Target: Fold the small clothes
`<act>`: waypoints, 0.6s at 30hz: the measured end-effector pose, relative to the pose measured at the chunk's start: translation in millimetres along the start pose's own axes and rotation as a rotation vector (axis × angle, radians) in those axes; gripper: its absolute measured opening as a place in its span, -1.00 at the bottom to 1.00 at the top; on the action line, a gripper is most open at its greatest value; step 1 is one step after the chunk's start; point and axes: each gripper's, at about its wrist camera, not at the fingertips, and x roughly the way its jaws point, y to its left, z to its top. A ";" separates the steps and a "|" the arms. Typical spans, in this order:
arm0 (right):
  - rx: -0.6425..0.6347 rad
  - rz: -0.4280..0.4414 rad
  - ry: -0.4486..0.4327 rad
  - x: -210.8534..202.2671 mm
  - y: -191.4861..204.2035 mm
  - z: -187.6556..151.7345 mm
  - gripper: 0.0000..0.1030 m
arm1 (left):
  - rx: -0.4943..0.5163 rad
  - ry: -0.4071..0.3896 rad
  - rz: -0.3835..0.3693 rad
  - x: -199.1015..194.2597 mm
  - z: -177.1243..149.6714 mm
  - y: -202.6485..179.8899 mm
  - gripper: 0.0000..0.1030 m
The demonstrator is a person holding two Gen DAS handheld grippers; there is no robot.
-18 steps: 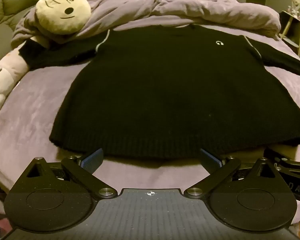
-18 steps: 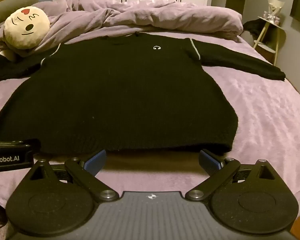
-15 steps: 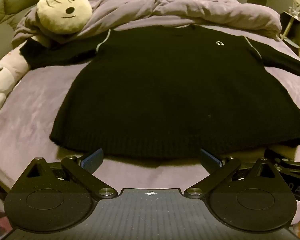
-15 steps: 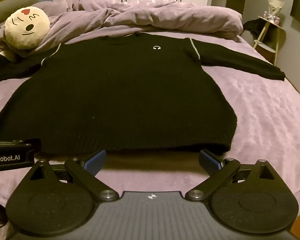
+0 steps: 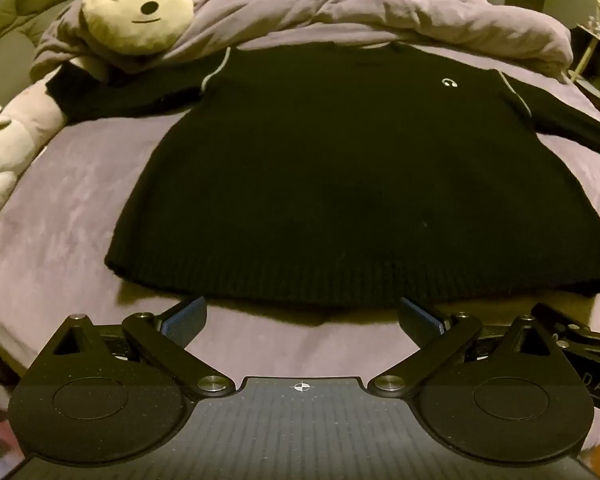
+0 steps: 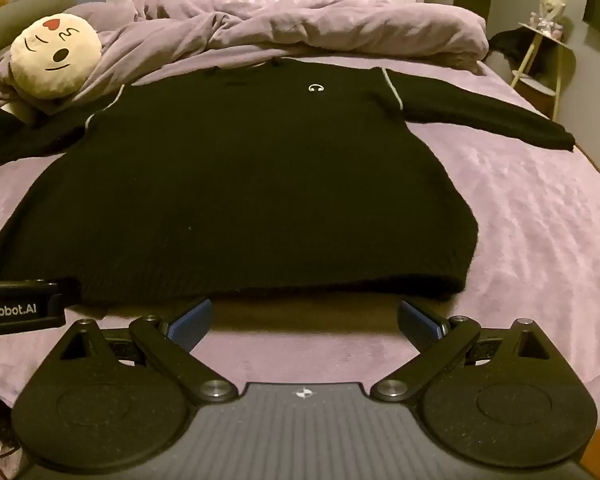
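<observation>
So nothing is folded yet — the black sweater (image 5: pixel 340 184) lies flat, sleeves out, on the bed (image 6: pixel 540 240), hem toward the near edge. Left gripper (image 5: pixel 302 314) and right gripper (image 6: pixel 304 318) hover just short of it, jaws wide, empty — every fold remains.

Both my grippers wide open, held low and level, side by side.

My left gripper (image 5: pixel 302 317) has its two blue-padded fingers (image 5: pixel 185 317) spread far apart, nothing between them, linkage arms splayed outward. My right gripper (image 6: pixel 305 319) matches it: blue pads (image 6: pixel 418 322) spread wide, gripping nothing. Each appears at the edge of the other's view, the right gripper's body at the left camera's right edge, the left gripper's body at the right camera's left edge.
</observation>
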 end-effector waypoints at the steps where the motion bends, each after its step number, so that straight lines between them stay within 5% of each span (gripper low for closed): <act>1: 0.001 0.004 -0.003 -0.3 0.1 0.8 0.92 | 0.001 -0.001 -0.001 -0.4 0.1 -0.4 1.00; 18: 0.013 0.079 -0.072 -11.2 -5.5 -6.3 0.92 | 0.001 0.003 -0.003 -7.3 -0.3 -4.7 1.00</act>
